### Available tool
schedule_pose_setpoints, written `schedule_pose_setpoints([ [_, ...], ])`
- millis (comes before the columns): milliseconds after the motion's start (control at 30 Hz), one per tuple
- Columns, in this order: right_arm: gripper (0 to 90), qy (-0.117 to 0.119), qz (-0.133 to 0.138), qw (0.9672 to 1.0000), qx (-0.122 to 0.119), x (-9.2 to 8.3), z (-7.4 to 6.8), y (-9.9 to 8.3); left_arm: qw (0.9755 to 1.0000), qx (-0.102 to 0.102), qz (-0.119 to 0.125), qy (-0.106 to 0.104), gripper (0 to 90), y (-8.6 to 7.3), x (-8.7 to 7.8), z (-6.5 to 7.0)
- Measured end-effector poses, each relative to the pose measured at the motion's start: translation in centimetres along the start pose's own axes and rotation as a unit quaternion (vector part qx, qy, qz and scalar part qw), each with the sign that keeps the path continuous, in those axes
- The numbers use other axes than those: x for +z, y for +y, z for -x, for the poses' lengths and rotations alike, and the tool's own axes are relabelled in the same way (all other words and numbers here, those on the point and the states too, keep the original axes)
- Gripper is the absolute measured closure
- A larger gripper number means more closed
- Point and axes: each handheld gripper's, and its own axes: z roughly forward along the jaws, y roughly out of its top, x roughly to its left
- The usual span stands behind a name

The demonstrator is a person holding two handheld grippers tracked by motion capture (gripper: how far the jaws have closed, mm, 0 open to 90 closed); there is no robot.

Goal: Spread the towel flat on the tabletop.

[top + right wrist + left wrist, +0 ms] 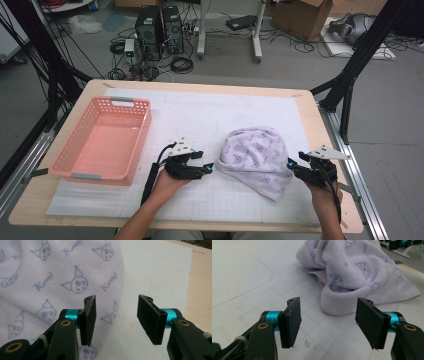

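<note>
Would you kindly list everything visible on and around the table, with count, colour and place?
Towel: one, pale lilac with cartoon print, crumpled on the mat between the grippers.
Basket: one, pink, left part of the table.
Mat: one, white, gridded, covering the table.
Table: one, light wood.
Computer towers: two, black, on the floor beyond.
Cardboard box: one, brown, floor, far right.
Left gripper: one, black, jaws open, facing the towel.
Right gripper: one, black, jaws open at the towel's right edge.
</note>
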Motion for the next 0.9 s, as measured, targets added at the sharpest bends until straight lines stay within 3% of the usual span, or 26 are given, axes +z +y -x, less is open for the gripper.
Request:
schedule_pose_setpoints([
  [67,48.7,-0.001,0.001,1.0,0.0,-0.1,0.2,-0.1,0.9999,0.011,-0.007,-0.003,34.5,0.8,1.4,0.7],
  [133,48.7,0.0,0.0,1.0,0.001,-0.2,0.3,-0.3,0.9994,0.015,-0.03,0.013,30.2,1.4,2.9,1.2],
  [200,48.7,0.0,0.0,1.0,0.003,-0.1,0.4,-0.3,0.9973,0.038,-0.058,0.023,32.1,1.7,4.4,1.7],
  [233,48.6,0.002,-0.001,1.0,0.003,-0.2,0.4,-0.4,0.9956,0.053,-0.071,0.032,35.5,1.9,4.9,2.0],
  [267,48.6,0.003,0.0,1.0,0.002,-0.2,0.4,-0.4,0.9944,0.063,-0.075,0.039,48.8,2.0,5.2,2.3],
  [367,48.6,0.005,-0.001,1.0,0.002,-0.2,0.4,-0.5,0.9953,0.061,-0.051,0.056,70.6,2.7,5.0,2.1],
  [433,48.6,0.005,0.0,1.0,0.002,-0.3,0.5,-0.6,0.9969,0.042,-0.032,0.058,74.7,3.0,4.2,1.2],
  [500,48.6,0.007,0.0,1.0,0.006,-0.4,0.6,-0.6,0.9965,0.039,-0.025,0.07,76.1,3.3,3.3,0.3],
  [567,48.6,0.007,0.0,1.0,0.005,-0.4,0.6,-0.7,0.9957,0.026,-0.002,0.089,76.8,3.5,2.1,-0.7],
  [700,48.8,0.01,0.005,0.9999,0.01,-0.3,0.4,-0.8,0.9888,-0.013,0.022,0.147,76.9,3.8,-0.3,-3.8],
  [833,48.9,0.018,0.001,0.9998,0.006,0.0,0.0,-0.7,0.9787,-0.04,0.02,0.2,76.8,3.5,-2.1,-6.8],
  [900,48.9,0.021,0.001,0.9998,0.004,0.3,-0.2,-0.7,0.974,-0.061,0.025,0.217,76.0,3.3,-2.8,-7.8],
])
